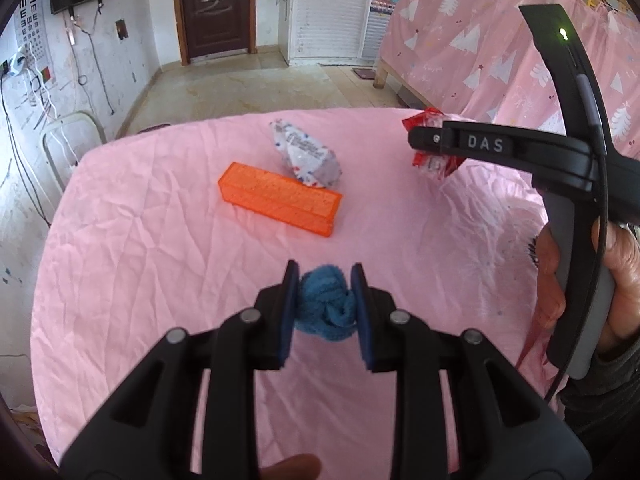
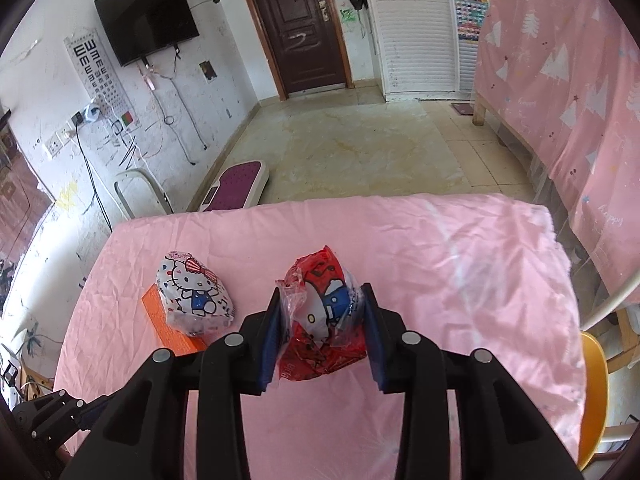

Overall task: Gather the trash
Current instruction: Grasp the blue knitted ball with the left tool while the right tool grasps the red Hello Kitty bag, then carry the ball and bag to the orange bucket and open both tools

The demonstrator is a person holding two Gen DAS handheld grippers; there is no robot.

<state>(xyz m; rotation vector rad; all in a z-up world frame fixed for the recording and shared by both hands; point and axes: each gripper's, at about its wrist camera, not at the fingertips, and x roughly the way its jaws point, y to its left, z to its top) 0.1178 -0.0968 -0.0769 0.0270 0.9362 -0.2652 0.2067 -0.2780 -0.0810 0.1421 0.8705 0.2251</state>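
Observation:
My left gripper (image 1: 325, 276) is shut on a crumpled blue cloth ball (image 1: 327, 307), just above the pink-covered table (image 1: 160, 280). My right gripper (image 2: 320, 294) is shut on a red cartoon-print snack bag (image 2: 322, 320); in the left wrist view that gripper (image 1: 416, 140) shows at the far right with the red bag (image 1: 432, 162) in its fingers. A white cartoon-print bag (image 2: 194, 298) lies on the table at the left, also in the left wrist view (image 1: 306, 154). It rests against an orange box (image 1: 280, 196).
The orange box (image 2: 170, 332) lies left of the right gripper. A pink patterned curtain (image 2: 568, 80) hangs at the right. A white chair frame (image 2: 140, 192) and a purple scale (image 2: 236, 188) stand on the floor beyond the table's far edge. An orange chair (image 2: 592, 392) is at the right.

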